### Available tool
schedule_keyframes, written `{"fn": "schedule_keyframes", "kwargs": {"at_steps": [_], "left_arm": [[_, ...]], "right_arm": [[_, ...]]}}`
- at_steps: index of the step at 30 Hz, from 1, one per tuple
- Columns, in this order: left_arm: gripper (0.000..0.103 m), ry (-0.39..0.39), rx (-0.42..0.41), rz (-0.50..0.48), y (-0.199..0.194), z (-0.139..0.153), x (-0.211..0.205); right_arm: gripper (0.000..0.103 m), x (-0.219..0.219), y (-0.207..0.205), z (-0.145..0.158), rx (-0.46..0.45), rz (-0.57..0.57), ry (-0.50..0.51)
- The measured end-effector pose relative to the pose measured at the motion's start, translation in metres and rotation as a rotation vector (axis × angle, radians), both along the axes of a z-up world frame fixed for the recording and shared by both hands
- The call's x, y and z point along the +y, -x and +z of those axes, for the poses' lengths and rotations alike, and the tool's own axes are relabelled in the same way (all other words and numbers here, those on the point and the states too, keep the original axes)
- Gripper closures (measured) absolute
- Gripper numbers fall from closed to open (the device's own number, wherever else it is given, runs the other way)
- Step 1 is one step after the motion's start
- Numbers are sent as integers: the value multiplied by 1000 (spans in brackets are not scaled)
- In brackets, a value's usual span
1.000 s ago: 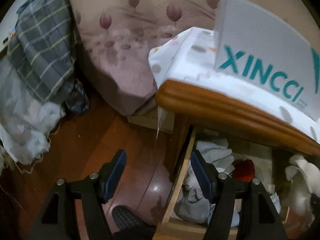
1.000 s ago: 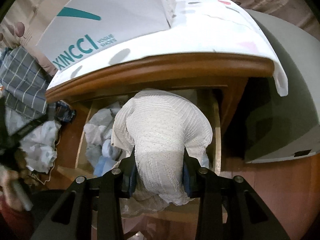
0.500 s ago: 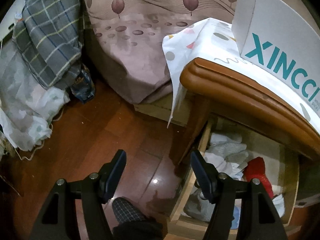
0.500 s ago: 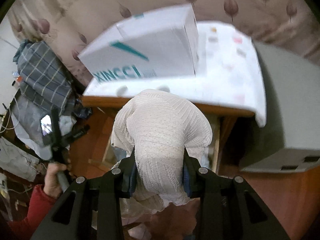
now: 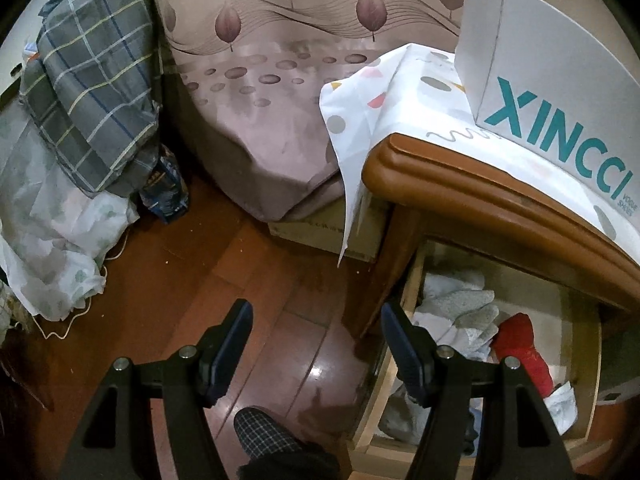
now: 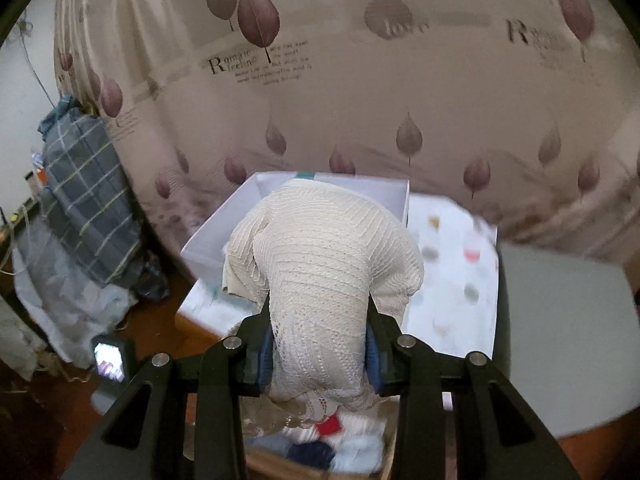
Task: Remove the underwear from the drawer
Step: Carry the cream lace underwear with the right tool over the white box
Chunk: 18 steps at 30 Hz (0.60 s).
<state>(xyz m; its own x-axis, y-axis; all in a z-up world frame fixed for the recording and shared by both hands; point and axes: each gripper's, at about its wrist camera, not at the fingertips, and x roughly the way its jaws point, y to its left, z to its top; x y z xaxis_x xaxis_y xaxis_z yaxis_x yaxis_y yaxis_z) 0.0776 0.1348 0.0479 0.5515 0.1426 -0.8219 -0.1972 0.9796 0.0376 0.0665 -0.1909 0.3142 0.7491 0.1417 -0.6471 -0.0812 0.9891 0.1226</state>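
Lifting the underwear (image 6: 320,280) clear of the drawer (image 5: 404,308) goes best with a firm pinch and a high carry, so its trailing hem does not snag the clothes below. The right hand-held gripper (image 6: 318,350) is clamped on it, above the drawer at the nightstand's front edge. It is cream, ribbed knit with a lacy hem, bunched over the jaws. The left hand-held gripper (image 5: 316,340) hangs half open and empty over the floor beside the drawer.

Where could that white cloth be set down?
Bare spots: the spotted cover right of the box, the bed, and the floor between bed and laundry pile. The drawer is crowded.
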Motion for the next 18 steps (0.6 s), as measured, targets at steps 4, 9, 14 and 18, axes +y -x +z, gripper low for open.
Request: {"fn": "schedule_keyframes", "kwargs": {"at_steps": [4, 9, 14, 18], "left_arm": [[35, 27, 12, -14, 0, -1, 10], [35, 18, 26, -9, 1, -5, 20], [35, 38, 33, 2, 0, -6, 26], [35, 54, 39, 6, -3, -8, 27]], "right_arm": [[70, 12, -46, 0, -7, 3, 86], [70, 23, -91, -19, 34, 4, 180], [69, 24, -122, -51, 109, -14, 214], [69, 24, -137, -71, 150, -25, 221]]}}
